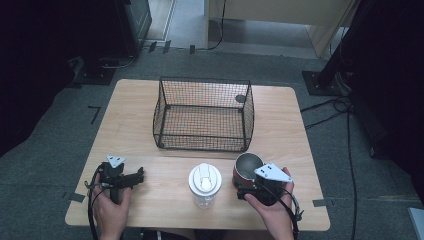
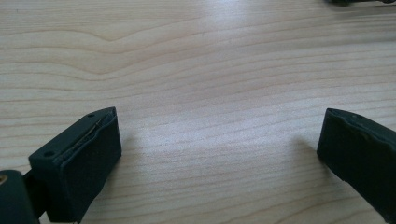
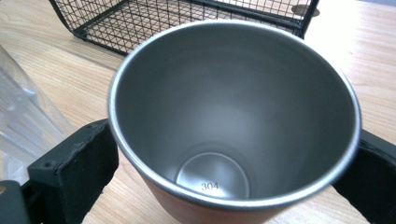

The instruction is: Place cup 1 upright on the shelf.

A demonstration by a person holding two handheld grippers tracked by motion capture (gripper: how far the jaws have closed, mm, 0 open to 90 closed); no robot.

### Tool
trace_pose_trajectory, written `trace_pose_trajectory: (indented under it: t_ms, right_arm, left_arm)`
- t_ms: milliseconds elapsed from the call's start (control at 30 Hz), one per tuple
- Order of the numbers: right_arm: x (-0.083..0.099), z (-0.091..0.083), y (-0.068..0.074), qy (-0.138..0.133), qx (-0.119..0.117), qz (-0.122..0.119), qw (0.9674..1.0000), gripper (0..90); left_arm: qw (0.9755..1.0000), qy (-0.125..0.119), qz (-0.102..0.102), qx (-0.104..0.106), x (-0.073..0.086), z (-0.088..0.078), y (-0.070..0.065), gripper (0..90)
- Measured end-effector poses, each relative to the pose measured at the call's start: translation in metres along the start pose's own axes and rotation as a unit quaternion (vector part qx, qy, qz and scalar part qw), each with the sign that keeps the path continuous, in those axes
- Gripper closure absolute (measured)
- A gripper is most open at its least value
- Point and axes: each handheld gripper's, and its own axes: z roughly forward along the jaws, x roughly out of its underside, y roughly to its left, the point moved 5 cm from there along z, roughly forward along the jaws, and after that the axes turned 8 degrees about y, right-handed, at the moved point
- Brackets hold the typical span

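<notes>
The steel cup [image 3: 233, 121], red-brown outside, stands upright at the near right of the table [image 1: 135, 100], just right of a clear lidded jar [image 1: 204, 184] and near the wire basket [image 1: 202, 114]. The right gripper [image 1: 260, 187] brackets it, jaws at both sides of its wall; whether they already press is hard to tell. Squeeze evenly below the rim and keep the cup upright when lifting. The left gripper [image 2: 219, 149] rests spread wide over bare wood at the near left.

Steel cup [image 3: 233, 116] upright at the worktop's [image 1: 150, 145] near right!
Red-brown outside, bare steel inside, empty, "304" stamped on its bottom, just before the wire basket [image 1: 204, 114].
</notes>
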Motion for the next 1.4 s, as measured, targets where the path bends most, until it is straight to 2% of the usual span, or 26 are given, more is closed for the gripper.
trace_pose_trajectory:
  t_ms: [133, 267, 367, 500, 533, 733, 933, 1133, 1400]
  right_arm:
    - [-0.002, 0.001, 0.0, 0.004, 0.002, 0.001, 1.0, 0.5]
    - [-0.006, 0.003, -0.001, 0.003, 0.005, 0.011, 0.9999, 0.0]
    - [-0.008, 0.007, -0.001, 0.009, 0.007, 0.028, 0.9995, 0.0]
    - [-0.009, 0.012, 0.001, 0.01, 0.0, 0.035, 0.9993, 0.0]
    - [-0.009, 0.012, 0.0, 0.004, 0.019, 0.029, 0.9994, 6.8]
    - [-0.009, 0.011, 0.001, 0.005, 0.017, 0.024, 0.9996, 7.2]
    - [-0.014, 0.004, -0.001, -0.011, 0.022, 0.025, 0.9994, 7.3]
    - [-0.032, -0.01, 0.004, -0.032, 0.023, 0.008, 0.9992, 7.2]
    - [-0.056, -0.019, 0.01, -0.049, 0.025, -0.007, 0.9984, 7.2]
  left_arm:
    - [1.0, 0.0, 0.0, 0.0, 0.0, 0.0, 0.0, 0.4]
    - [1.0, 0.0, 0.0, 0.0, 0.0, 0.0, 0.0, 0.4]
    - [1.0, 0.0, 0.0, 0.0, 0.0, 0.0, 0.0, 0.4]
    - [1.0, 0.0, 0.0, 0.0, 0.0, 0.0, 0.0, 0.4]
    - [1.0, 0.0, 0.0, 0.0, 0.0, 0.0, 0.0, 0.4]
    - [1.0, 0.0, 0.0, 0.0, 0.0, 0.0, 0.0, 0.4]
    - [1.0, 0.0, 0.0, 0.0, 0.0, 0.0, 0.0, 0.4]
    - [1.0, 0.0, 0.0, 0.0, 0.0, 0.0, 0.0, 0.4]
    - [1.0, 0.0, 0.0, 0.0, 0.0, 0.0, 0.0, 0.4]
